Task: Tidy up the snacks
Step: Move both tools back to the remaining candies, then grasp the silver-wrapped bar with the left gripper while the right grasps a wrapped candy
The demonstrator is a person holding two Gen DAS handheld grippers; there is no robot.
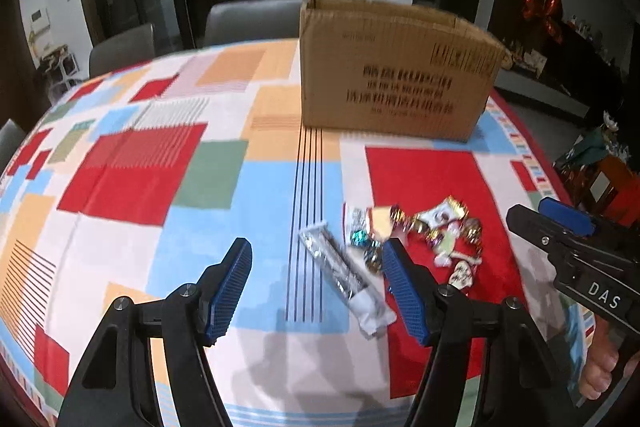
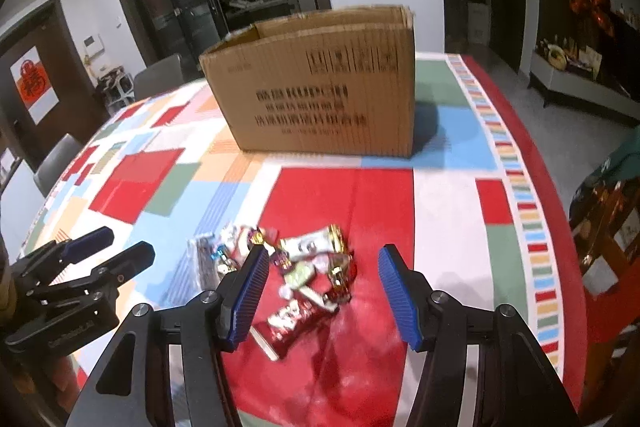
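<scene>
A pile of small wrapped snacks (image 1: 424,231) lies on the patchwork tablecloth, also in the right wrist view (image 2: 308,263). A long silver and white packet (image 1: 344,275) lies at its left edge. A red packet (image 2: 288,323) lies nearest me. An open cardboard box (image 1: 392,75) stands behind the pile, also in the right wrist view (image 2: 324,95). My left gripper (image 1: 320,291) is open and empty, above the silver packet. My right gripper (image 2: 320,291) is open and empty, above the pile.
The table (image 1: 160,167) has a colourful tablecloth. Grey chairs (image 1: 248,19) stand at the far side. The table's red right edge (image 2: 540,187) drops to the floor, with a wooden piece of furniture (image 2: 608,227) beside it.
</scene>
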